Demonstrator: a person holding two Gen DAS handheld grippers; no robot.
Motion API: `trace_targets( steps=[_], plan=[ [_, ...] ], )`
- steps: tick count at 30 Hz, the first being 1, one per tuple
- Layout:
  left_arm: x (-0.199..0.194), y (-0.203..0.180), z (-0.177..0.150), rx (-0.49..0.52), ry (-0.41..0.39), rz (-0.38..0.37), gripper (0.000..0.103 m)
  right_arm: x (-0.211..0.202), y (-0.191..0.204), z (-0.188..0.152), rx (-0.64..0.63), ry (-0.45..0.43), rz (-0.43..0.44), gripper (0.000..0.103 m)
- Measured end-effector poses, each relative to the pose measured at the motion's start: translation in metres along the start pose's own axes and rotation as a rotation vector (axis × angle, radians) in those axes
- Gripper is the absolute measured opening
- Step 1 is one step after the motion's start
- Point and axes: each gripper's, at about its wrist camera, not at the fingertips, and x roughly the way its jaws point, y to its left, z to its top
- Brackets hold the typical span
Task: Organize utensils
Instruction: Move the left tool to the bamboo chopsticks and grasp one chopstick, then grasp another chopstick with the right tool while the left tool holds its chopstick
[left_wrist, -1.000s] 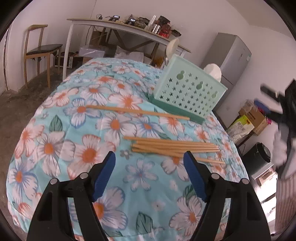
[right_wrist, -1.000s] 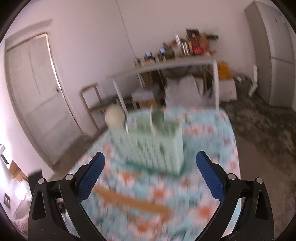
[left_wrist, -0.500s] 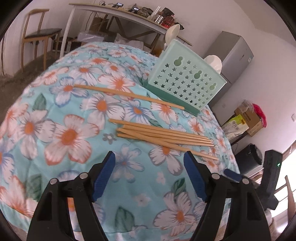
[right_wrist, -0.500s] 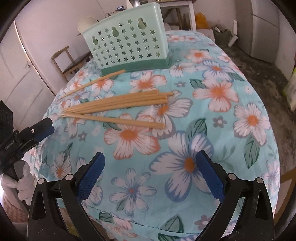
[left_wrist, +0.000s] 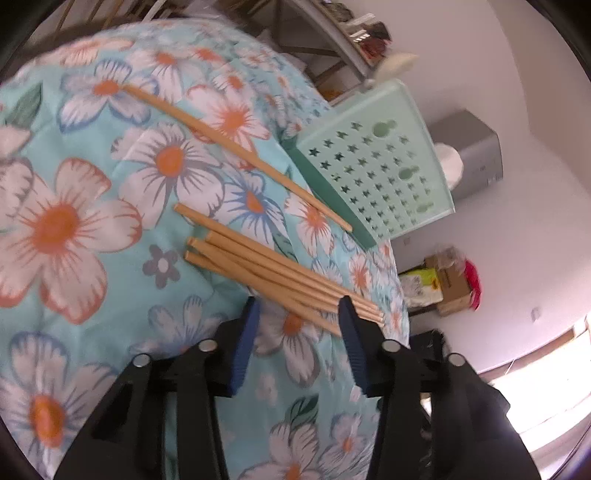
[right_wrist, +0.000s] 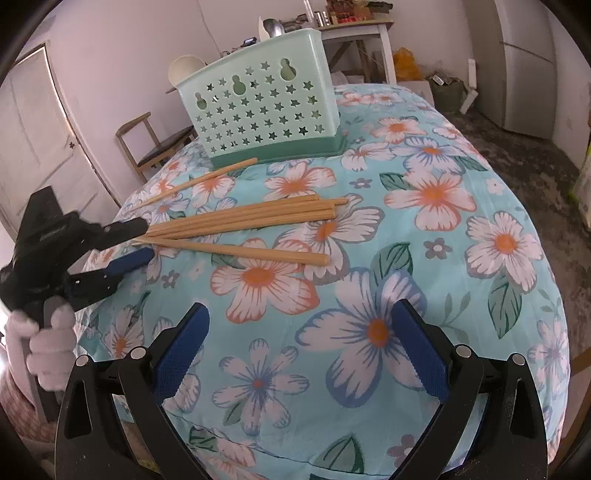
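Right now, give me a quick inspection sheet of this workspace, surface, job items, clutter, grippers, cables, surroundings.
Surface: floral tablecloth covers the table.
Job's things: bundle of chopsticks lying flat; single chopstick apart, one end near the mint utensil basket, which stands upright with utensils in it.
Clutter: nothing seen on the cloth.
Grippers: left gripper has just been closing, its jaws either side of the bundle's thin ends, pads not yet pressing; right gripper open, over bare cloth.
Cables: nothing seen.
Surroundings: chair, cluttered side table, fridge, door.
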Motion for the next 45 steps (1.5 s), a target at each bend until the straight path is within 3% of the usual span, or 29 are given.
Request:
trace_targets(
  steps=[6, 8, 22, 38, 45],
  plan=[
    [0.010, 0.011, 0.008, -0.132, 0.004, -0.002, 0.018, 0.000, -0.001, -0.001, -0.017, -0.010, 0.008, 0.095],
    [0.012, 0.015, 0.009, -0.159, 0.003, -0.006, 0.016, 0.001, -0.002, -0.001, -0.020, -0.012, 0.014, 0.095],
    [-0.008, 0.023, -0.002, -0.199, -0.006, -0.038, 0.014, 0.001, -0.004, -0.002, -0.011, -0.015, 0.023, 0.095],
    [-0.013, 0.052, 0.001, -0.378, 0.029, -0.137, 0.017, 0.002, -0.002, 0.000, 0.049, -0.024, -0.005, 0.095],
    [-0.015, 0.059, 0.002, -0.457, 0.031, -0.094, 0.013, 0.003, -0.002, -0.001, 0.073, -0.028, -0.017, 0.095]
  ],
)
